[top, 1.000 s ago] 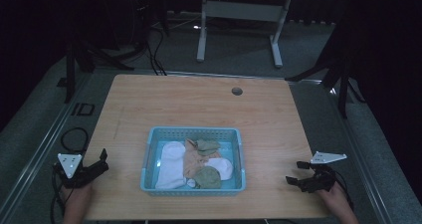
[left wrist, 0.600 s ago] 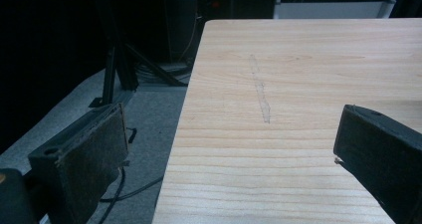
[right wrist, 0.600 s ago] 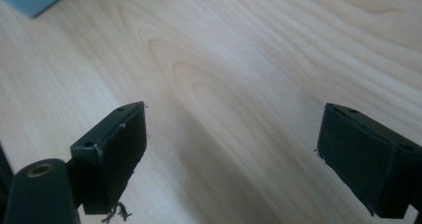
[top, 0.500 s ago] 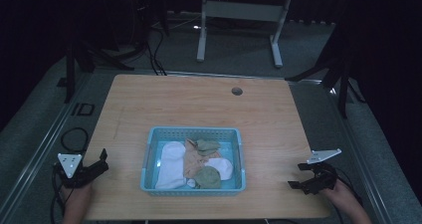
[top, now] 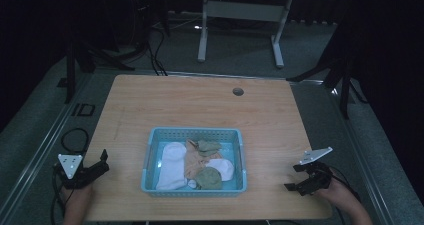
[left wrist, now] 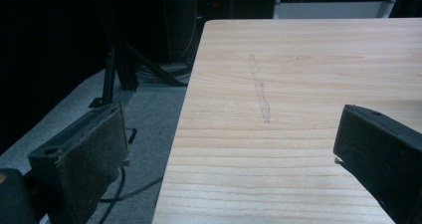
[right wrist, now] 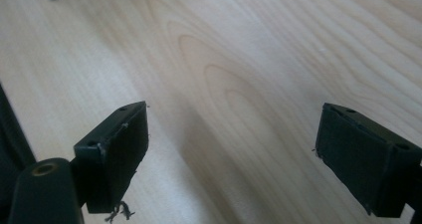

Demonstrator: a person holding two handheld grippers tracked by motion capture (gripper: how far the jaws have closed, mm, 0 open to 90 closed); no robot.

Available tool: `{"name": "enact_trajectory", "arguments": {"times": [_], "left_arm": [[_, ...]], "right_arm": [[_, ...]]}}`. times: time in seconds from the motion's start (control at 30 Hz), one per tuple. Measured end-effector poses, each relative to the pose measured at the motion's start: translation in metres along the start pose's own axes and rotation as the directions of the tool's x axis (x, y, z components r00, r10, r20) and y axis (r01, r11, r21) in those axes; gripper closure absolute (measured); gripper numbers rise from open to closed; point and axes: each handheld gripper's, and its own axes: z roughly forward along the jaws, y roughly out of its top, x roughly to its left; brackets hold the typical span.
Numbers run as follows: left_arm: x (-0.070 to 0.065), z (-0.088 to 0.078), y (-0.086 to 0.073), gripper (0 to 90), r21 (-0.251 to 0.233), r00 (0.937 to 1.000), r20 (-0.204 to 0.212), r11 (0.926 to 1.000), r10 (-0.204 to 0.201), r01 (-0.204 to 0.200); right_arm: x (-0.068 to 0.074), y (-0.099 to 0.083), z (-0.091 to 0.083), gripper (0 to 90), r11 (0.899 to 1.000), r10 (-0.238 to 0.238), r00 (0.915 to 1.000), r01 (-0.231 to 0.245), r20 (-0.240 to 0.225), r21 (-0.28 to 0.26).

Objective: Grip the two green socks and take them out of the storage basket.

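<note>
wooden table [top: 200,110], dark room

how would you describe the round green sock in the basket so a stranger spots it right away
On the wooden table sits a light blue basket of socks. The round green sock lies against its near wall, right of centre. It is bunched into a ball, unlike the flat white and orange socks.

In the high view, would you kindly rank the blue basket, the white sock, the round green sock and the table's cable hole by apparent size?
1. Blue basket
2. White sock
3. Round green sock
4. Cable hole, though it lies farther from the camera.
</note>
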Motion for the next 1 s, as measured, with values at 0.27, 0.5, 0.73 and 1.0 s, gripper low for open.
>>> {"name": "enact_trajectory", "arguments": {"times": [0.27,0.5,0.73,1.0], "left_arm": [[0.0,0.0,0.0,0.4,-0.001,1.0,0.0,1.0,0.0,0.0],[0.0,0.0,0.0,0.4,-0.001,1.0,0.002,1.0,0.0,0.0],[0.0,0.0,0.0,0.4,-0.002,1.0,0.003,1.0,0.001,-0.001],[0.0,0.0,0.0,0.4,-0.003,1.0,0.005,1.0,0.001,-0.001]], "right_arm": [[0.003,0.009,0.003,12.9,1.0,-0.02,0.9996,0.02,-0.021,0.014],[0.006,0.024,0.0,12.8,0.999,-0.043,0.9989,0.043,-0.016,-0.004],[0.005,0.04,-0.003,13.6,0.998,-0.063,0.9974,0.063,-0.033,-0.016],[0.013,0.059,-0.012,14.0,0.995,-0.104,0.9936,0.103,-0.045,-0.018]]}}
